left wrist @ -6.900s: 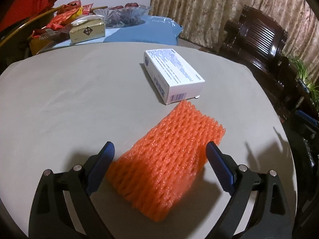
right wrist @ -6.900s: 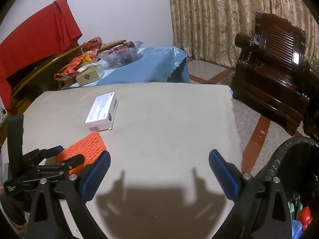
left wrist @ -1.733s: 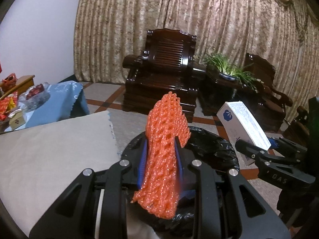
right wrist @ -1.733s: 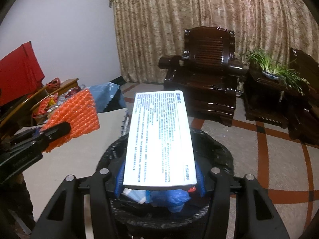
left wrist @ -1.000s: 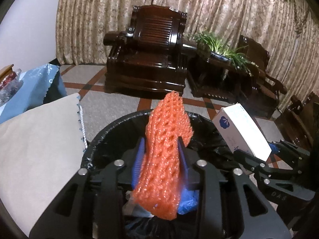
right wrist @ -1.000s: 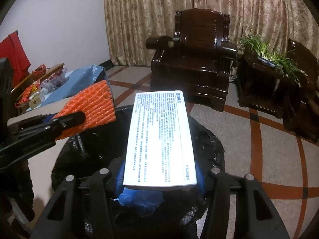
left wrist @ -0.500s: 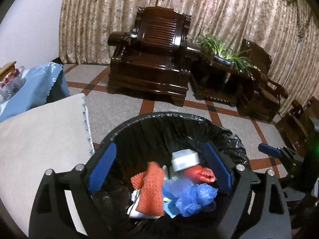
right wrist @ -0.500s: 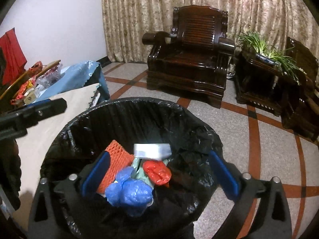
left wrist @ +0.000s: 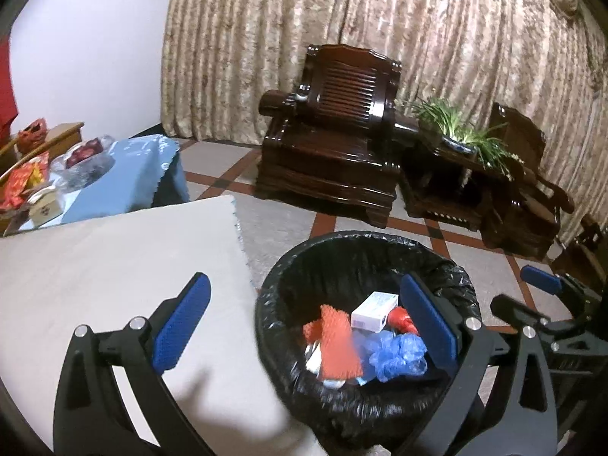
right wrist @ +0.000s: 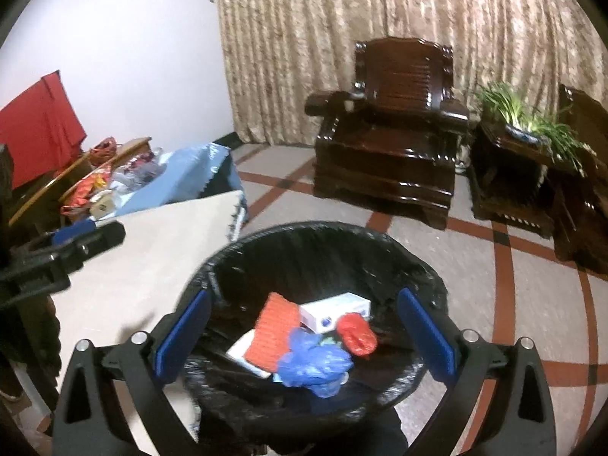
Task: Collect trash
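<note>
A black-lined trash bin (left wrist: 364,243) (right wrist: 315,231) stands on the floor beside the table. Inside lie the orange foam net (left wrist: 338,345) (right wrist: 274,330), the white box (left wrist: 374,311) (right wrist: 334,311), blue plastic (left wrist: 395,351) (right wrist: 313,363) and a red wrapper (right wrist: 356,335). My left gripper (left wrist: 304,323) is open and empty above the bin's left rim and the table edge. My right gripper (right wrist: 302,334) is open and empty above the bin. The right gripper's fingers (left wrist: 539,279) show at the right of the left wrist view.
A table with a beige cloth (left wrist: 95,266) (right wrist: 152,250) lies left of the bin. A blue-covered side table (left wrist: 125,174) with snacks stands behind it. Dark wooden armchairs (left wrist: 342,144) (right wrist: 395,144) and a plant stand (left wrist: 456,144) stand against the curtain.
Both grippers have pulled back and up from the bin, and the left one has shifted toward the table. The net and box lie in the bin as half a second ago.
</note>
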